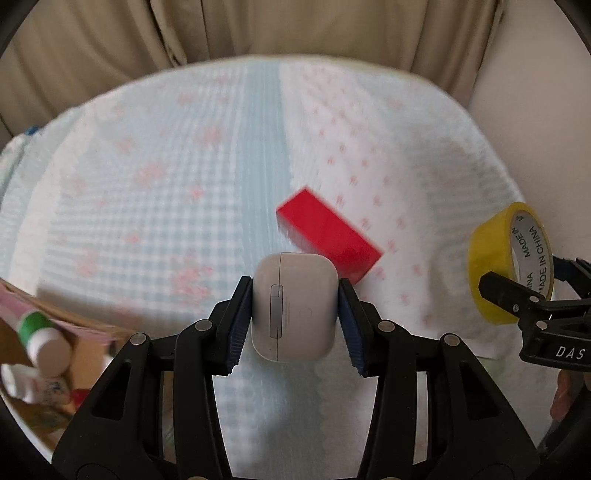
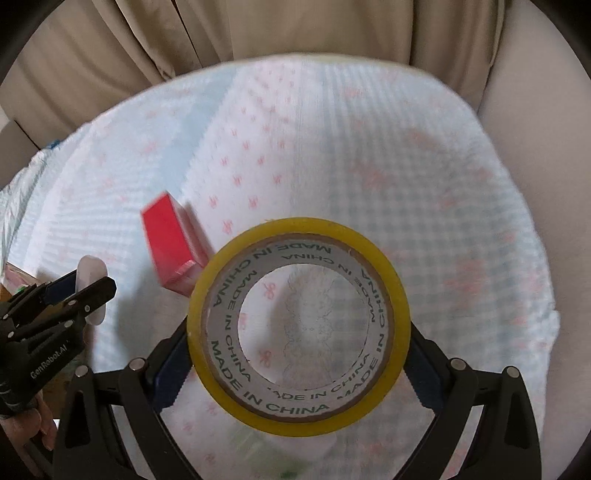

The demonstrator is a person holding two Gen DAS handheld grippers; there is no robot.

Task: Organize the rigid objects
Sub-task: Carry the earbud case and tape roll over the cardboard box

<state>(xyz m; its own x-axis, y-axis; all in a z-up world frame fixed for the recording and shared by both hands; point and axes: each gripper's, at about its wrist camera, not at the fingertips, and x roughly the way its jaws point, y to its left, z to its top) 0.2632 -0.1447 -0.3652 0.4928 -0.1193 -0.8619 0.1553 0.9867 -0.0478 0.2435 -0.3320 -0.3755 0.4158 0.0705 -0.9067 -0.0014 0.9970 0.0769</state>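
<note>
In the left wrist view, the left tongs (image 1: 294, 317) are clamped on a white earbud case (image 1: 294, 304) at the lower middle of the frame, a blue-padded finger (image 1: 240, 325) pressing each of its sides. The case is held clear of the cloth, its hinge side and small round button facing the camera. Just beyond it, slightly right of center, a red box (image 1: 328, 234) lies flat and slantwise on the blue-and-white checked cloth (image 1: 166, 166) with pink markings that covers the counter. At the lower left edge an open cardboard box (image 1: 22, 410) holds a white bottle with a green cap (image 1: 44, 338) and other small items too blurred to tell apart. At the right edge the roll of yellow tape (image 1: 491, 266) shows, gripped by the other tool.

In the right wrist view, the right tongs (image 2: 299, 354) are closed on the roll of yellow tape (image 2: 299, 326), which fills the lower middle of the frame, its open core facing the camera with "MADE IN CHINA" printed around the inner ring. The red box (image 2: 171, 243) lies on the cloth at center left, just behind the roll's upper left rim. At the left edge the left tongs (image 2: 90, 291) appear with the earbud case (image 2: 88, 271) held between them. Beige curtains (image 2: 258, 33) hang across the top of both views.
</note>
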